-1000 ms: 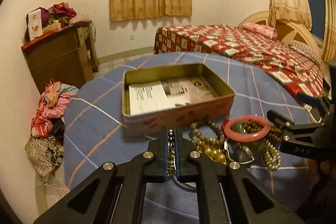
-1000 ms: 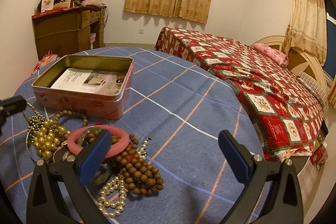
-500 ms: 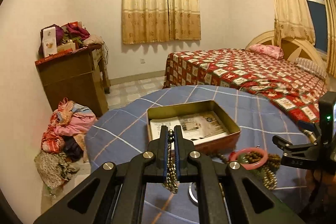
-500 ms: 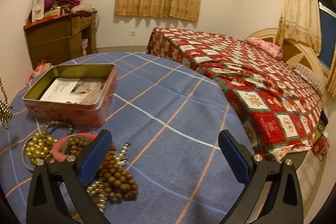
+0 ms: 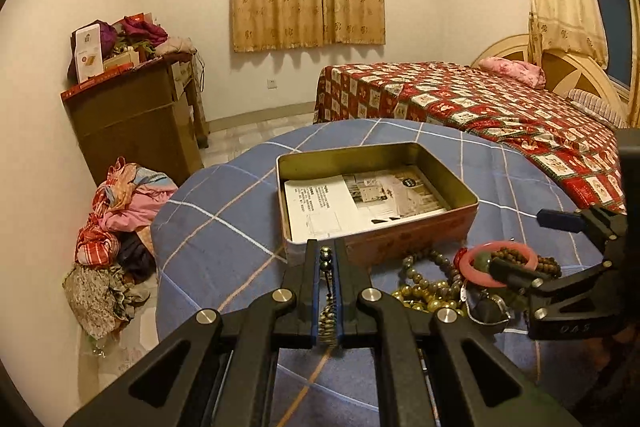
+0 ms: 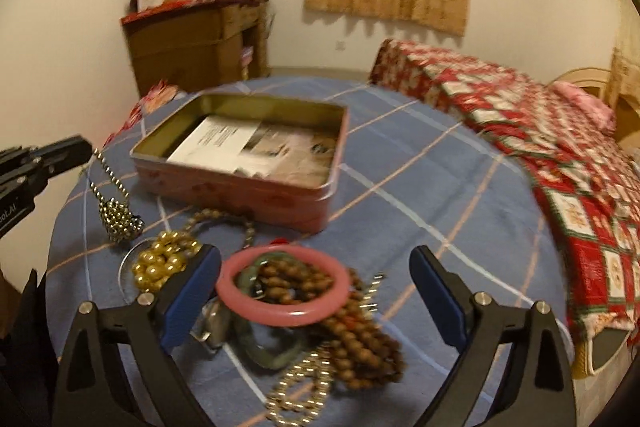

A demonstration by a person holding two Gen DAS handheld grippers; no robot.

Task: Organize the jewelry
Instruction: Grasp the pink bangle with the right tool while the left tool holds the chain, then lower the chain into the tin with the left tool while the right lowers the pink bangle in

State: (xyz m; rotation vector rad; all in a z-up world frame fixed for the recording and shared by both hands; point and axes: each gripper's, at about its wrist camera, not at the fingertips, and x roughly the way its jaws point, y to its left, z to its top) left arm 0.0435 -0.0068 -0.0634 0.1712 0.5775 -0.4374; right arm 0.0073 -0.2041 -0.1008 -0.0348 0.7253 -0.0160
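Now, left gripper [image 5: 329,259]: its jaws are being kept closed on a bead chain [image 5: 328,311], which is being pinched between the blue pads.
Chain: it is being seen from the right wrist view [image 6: 114,205] hanging from the left gripper's tip [image 6: 66,151], with its bunched lower end resting on or just above the cloth, at about 9 o'clock of the tin; which of the two cannot be told.
Right gripper [image 6: 316,291]: its jaws are being held wide open, with nothing pressed between the pads; it is being pointed down over the jewelry pile.
Pink bangle [image 6: 282,285]: it is lying between the open fingers, nearer the left-hand pad, on top of the pile.
Brown beads [image 6: 360,339]: they are lying under and at 4 o'clock of the bangle.
Green bangle [image 6: 272,349]: it is lying partly under the pink one, at its 6 o'clock.
Gold pearls [image 6: 160,263]: they are lying at 9 o'clock of the bangle, just beside the left-hand pad.
Pale bead string [image 6: 300,387]: it is lying at 6 o'clock of the pile, blurred.
Tin [image 5: 400,241]: it is standing open on the blue checked cloth [image 5: 224,227], at 12 o'clock of the pile, with printed paper [image 5: 360,203] lying flat inside.
Jewelry in tin: none is being seen there.
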